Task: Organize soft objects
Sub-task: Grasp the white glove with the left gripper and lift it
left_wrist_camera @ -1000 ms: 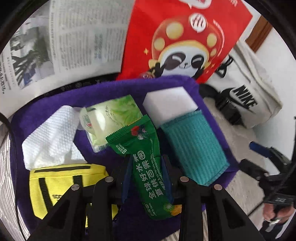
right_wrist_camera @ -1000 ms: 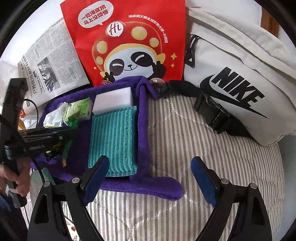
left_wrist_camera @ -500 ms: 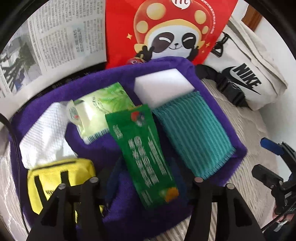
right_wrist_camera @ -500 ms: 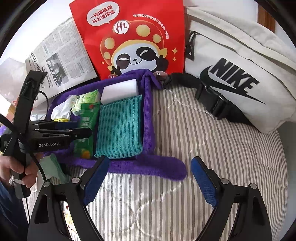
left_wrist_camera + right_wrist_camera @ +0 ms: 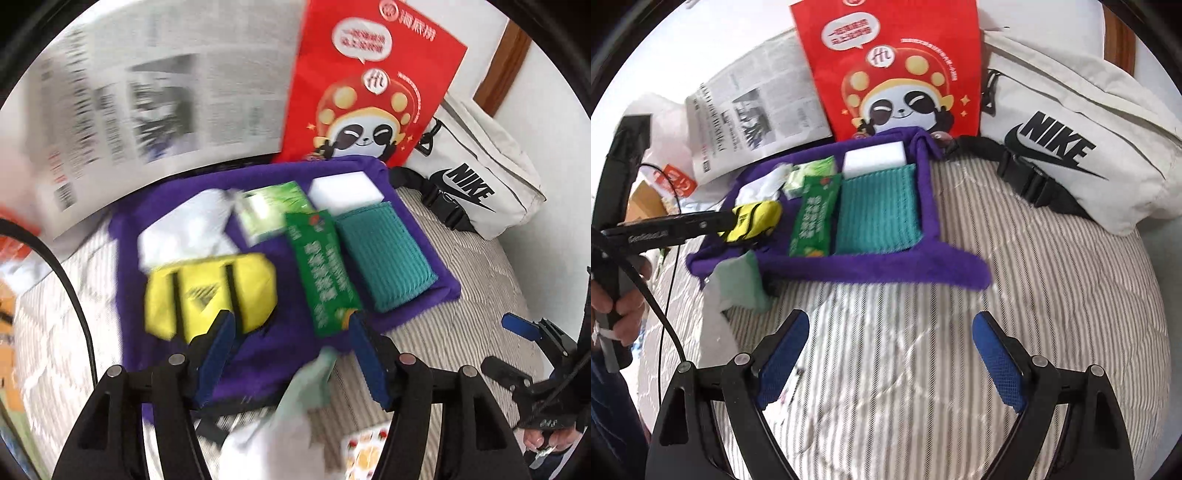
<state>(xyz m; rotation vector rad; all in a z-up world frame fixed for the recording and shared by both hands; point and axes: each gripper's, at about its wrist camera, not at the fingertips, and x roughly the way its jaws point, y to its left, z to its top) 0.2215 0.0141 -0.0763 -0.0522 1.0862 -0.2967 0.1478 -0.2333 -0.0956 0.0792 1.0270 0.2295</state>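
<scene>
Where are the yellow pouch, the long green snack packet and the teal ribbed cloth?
Yellow pouch [image 5: 210, 291]: left wrist view, front panel.
Long green snack packet [image 5: 812, 218]: right wrist view, middle.
Teal ribbed cloth [image 5: 877, 210]: right wrist view, centre.

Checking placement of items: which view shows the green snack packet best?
The right wrist view: the green snack packet lies sharp and whole on the purple towel. In the left wrist view it is motion-blurred, its near end behind a fingertip.

On the towel [image 5: 849, 267] lie, left to right, a pouch [image 5: 753, 221], a packet [image 5: 812, 218] and a cloth [image 5: 877, 210]; behind them on the towel, a tissue [image 5: 759, 186], a wipes pack [image 5: 810, 173] and a sponge [image 5: 874, 159]; behind the towel stands a bag [image 5: 894, 66]
</scene>
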